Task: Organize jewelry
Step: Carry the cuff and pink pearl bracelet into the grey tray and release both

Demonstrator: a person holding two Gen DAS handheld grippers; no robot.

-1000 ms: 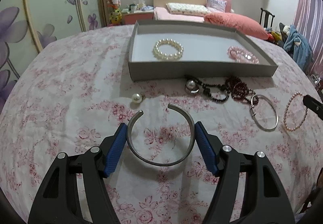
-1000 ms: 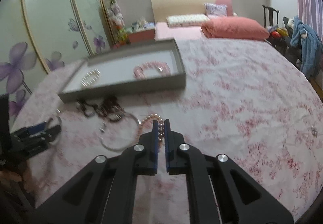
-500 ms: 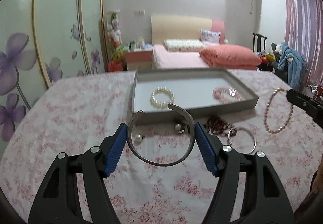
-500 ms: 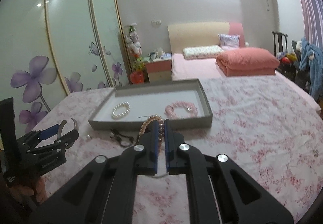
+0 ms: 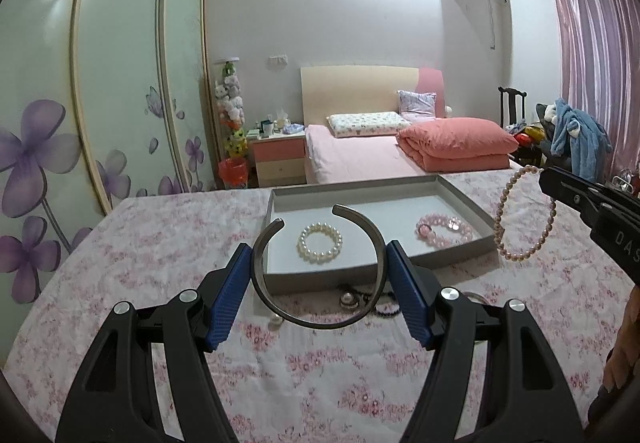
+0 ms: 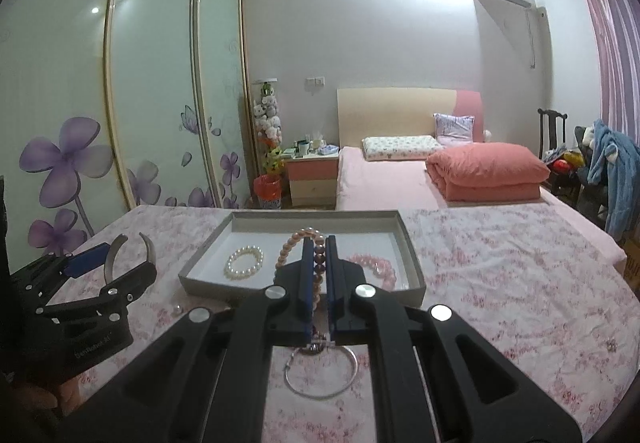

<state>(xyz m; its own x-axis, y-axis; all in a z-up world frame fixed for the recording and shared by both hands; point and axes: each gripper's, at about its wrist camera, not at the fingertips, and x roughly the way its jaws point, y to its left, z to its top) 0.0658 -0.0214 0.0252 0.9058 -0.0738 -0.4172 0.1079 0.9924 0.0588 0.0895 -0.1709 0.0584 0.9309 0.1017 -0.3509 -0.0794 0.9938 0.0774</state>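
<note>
My left gripper (image 5: 319, 257) is shut on a silver open cuff bangle (image 5: 280, 313) and holds it above the flowered tablecloth, just short of the grey tray (image 5: 344, 277). My right gripper (image 6: 319, 245) is shut on a pink pearl bracelet (image 6: 288, 249), which hangs in the air near the tray's right side in the left wrist view (image 5: 500, 211). In the tray (image 6: 208, 289) lie a white pearl bracelet (image 5: 320, 243) and a pink bead bracelet (image 5: 442, 229).
In front of the tray lie a thin silver hoop (image 6: 320, 375), dark bead strands (image 5: 384, 305), a round silver piece (image 5: 347, 299) and a loose pearl (image 5: 275, 321). A bed, a nightstand and sliding wardrobe doors stand behind the table.
Both grippers have risen off the table with their pieces and moved toward the tray. The bangle and the pink pearl bracelet no longer rest on the cloth.
</note>
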